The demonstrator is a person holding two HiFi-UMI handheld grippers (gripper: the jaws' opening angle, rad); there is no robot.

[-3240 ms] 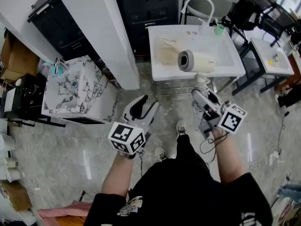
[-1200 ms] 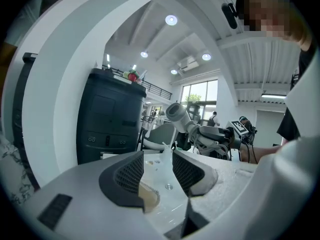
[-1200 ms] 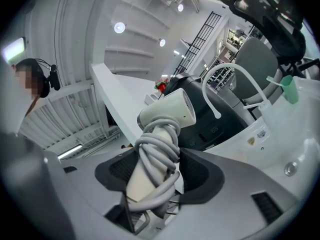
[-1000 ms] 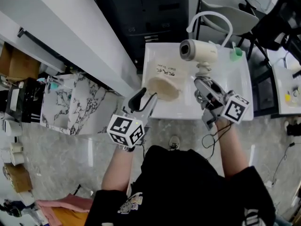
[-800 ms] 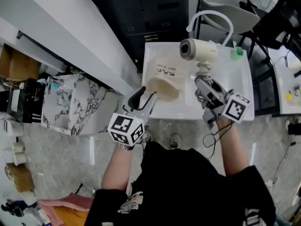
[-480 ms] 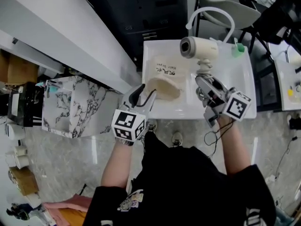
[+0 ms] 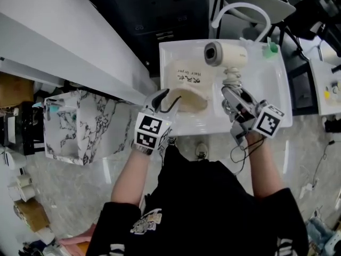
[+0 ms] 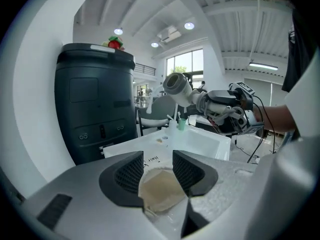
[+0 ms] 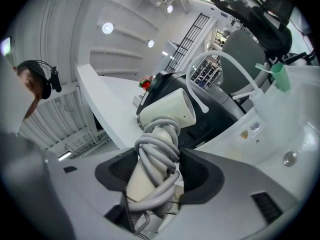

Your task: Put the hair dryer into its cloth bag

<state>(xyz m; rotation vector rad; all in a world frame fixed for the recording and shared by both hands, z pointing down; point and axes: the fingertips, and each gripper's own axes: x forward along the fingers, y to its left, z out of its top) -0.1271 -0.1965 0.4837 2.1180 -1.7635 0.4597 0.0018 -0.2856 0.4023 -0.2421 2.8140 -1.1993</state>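
A beige cloth bag [image 7: 185, 90] with dark print lies flat on the left part of the white table [image 7: 266, 89]. My left gripper [image 7: 168, 98] is open at the bag's near edge. In the left gripper view the bag [image 8: 160, 188] lies just beyond the spread jaws of that gripper [image 8: 157, 163], and the pads do not press it. My right gripper [image 7: 230, 93] is shut on the cord-wrapped handle [image 9: 152, 156] of the cream hair dryer [image 7: 226, 55]. It holds the dryer upright above the table, to the right of the bag, with the barrel level.
A green cup [image 7: 273, 48] stands at the table's far right corner, with a white chair [image 7: 242, 9] behind it. A dark cabinet [image 7: 154, 9] and a white counter [image 7: 58, 36] lie to the left, and a marble-patterned box [image 7: 80, 124] stands on the floor.
My left gripper has moved forward and down to the bag's near edge. The right gripper has sunk slightly with the dryer still in it.
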